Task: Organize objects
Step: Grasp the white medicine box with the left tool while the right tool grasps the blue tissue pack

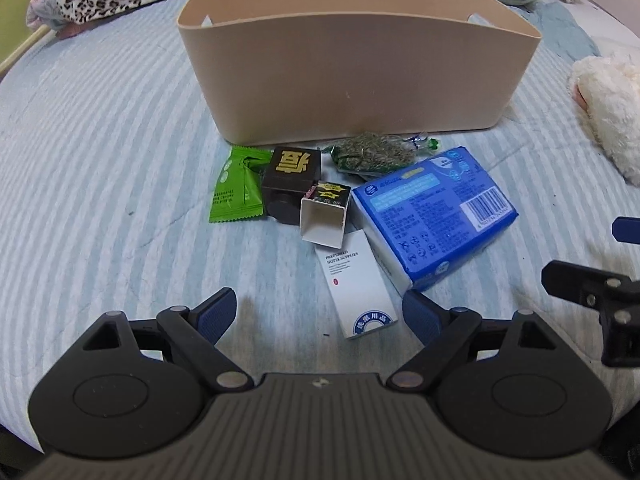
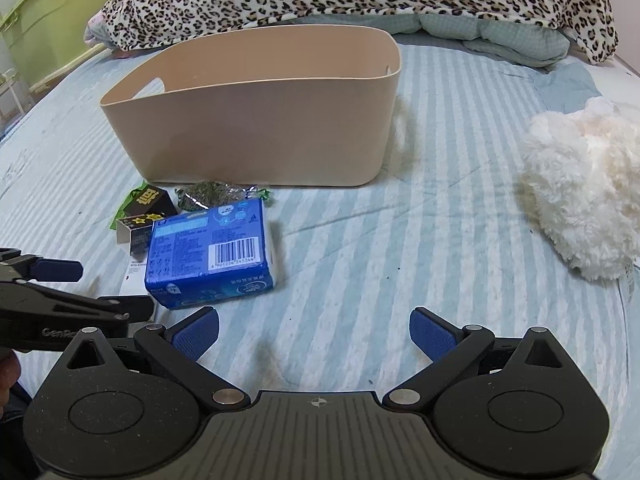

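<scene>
Left wrist view: white box (image 1: pixel 357 286) reads "PREFERRED HOTEL SUPPLIES" — left tongs (image 1: pixel 320 318) apart; right tongs (image 2: pixel 314 334) apart, both empty.

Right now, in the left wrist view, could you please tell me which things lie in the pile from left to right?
Green packet → black box → small open carton → white box → blue tissue pack. I left out the bag of dried herbs behind them, since it spans several.
</scene>
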A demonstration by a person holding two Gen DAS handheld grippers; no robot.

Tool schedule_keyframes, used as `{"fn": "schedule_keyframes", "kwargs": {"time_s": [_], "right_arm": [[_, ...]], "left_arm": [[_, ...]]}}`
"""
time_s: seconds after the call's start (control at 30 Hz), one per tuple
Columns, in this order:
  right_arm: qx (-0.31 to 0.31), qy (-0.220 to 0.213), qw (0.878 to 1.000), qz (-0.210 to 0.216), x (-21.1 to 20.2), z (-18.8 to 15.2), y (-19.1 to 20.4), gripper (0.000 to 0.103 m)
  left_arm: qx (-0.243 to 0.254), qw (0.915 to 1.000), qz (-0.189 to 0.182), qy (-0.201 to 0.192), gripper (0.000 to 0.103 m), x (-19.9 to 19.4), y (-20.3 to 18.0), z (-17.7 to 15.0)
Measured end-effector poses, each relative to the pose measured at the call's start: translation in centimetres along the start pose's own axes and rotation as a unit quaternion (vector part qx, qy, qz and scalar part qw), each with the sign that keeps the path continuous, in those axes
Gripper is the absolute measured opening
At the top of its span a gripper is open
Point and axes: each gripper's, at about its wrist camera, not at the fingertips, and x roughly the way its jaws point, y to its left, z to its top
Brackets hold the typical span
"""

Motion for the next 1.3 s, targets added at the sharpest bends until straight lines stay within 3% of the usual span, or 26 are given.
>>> {"fn": "schedule_keyframes", "kwargs": {"time_s": [0.33,0.7,1.17,1.23,1.3], "right_arm": [[-0.011,0.012,1.0,0.01,1.0,0.3,0.9,0.103],[-0.05,0.045,0.997,0.023,3.7,0.2,3.4,0.103],[-0.072,0.038,0.996,0.037,5.7,0.9,6.8,0.103],[-0.075,0.033,0.996,0.032,5.9,1.1,7.1,0.103],[-0.072,0.029,0.996,0.032,6.2,1.2,7.2,0.102]], "left_arm": [[-0.025,0.9996,0.004,0.01,0.09,1.6,2.1,-0.2],[0.014,0.9999,0.002,0.004,0.09,2.2,3.3,0.5],[0.003,0.9998,-0.013,0.012,0.091,3.2,5.6,1.0],[0.01,0.9998,-0.013,0.009,0.088,3.3,5.4,1.0],[0.01,0.9997,-0.022,0.005,0.076,3.1,5.3,1.1]]}}
